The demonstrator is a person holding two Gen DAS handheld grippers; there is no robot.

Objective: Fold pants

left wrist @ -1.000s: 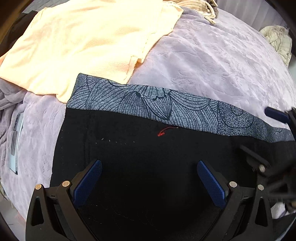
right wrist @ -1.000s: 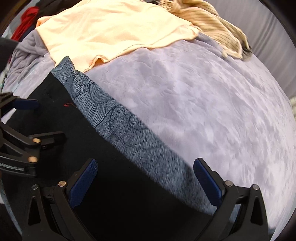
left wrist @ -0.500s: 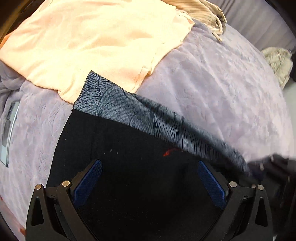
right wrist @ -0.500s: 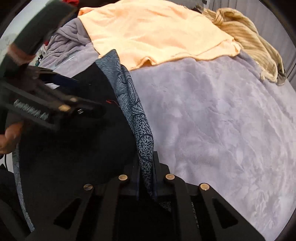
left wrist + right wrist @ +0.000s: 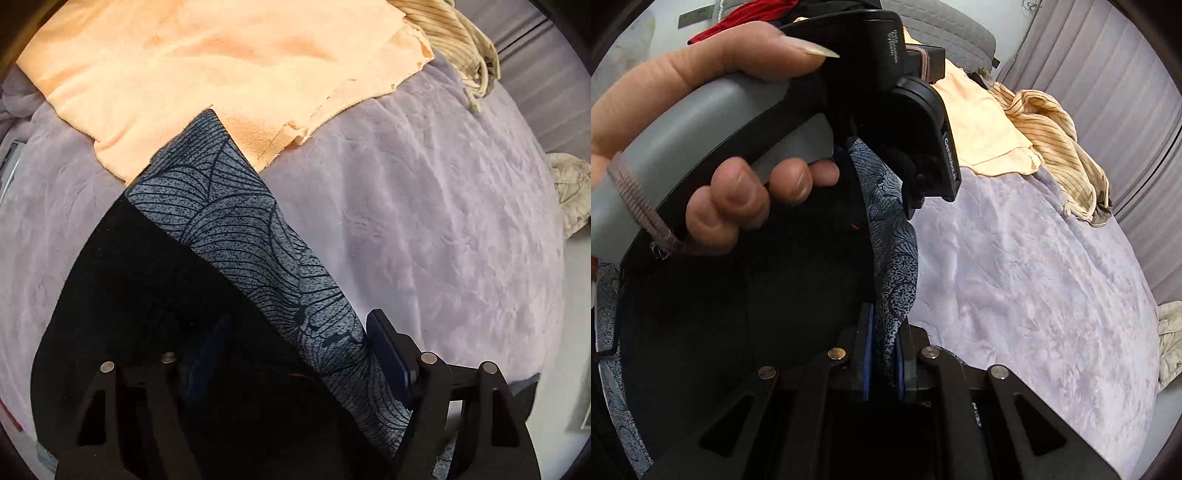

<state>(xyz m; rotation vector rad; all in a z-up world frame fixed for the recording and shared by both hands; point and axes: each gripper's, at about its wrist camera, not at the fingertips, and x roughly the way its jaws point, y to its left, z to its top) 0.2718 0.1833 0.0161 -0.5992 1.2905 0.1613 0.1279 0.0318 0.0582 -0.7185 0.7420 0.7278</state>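
Observation:
The pants are black with a grey line-patterned waistband, and they lie on a purple blanket. My left gripper points down over the waistband. Its jaws are closing, with the band and black fabric between them, and the right pad is at the band's edge. My right gripper is shut on the waistband and holds it raised in a vertical fold. A hand holding the left tool's handle fills the upper left of the right wrist view.
A peach garment lies at the far end, with the waistband's corner on top of it. A striped beige garment sits behind it. A crumpled pale cloth lies at the right edge. The purple blanket stretches to the right.
My right gripper shut on the waistband and carried it up toward the left gripper. The band swung from lying across to a diagonal fold. The left jaws narrowed around it.

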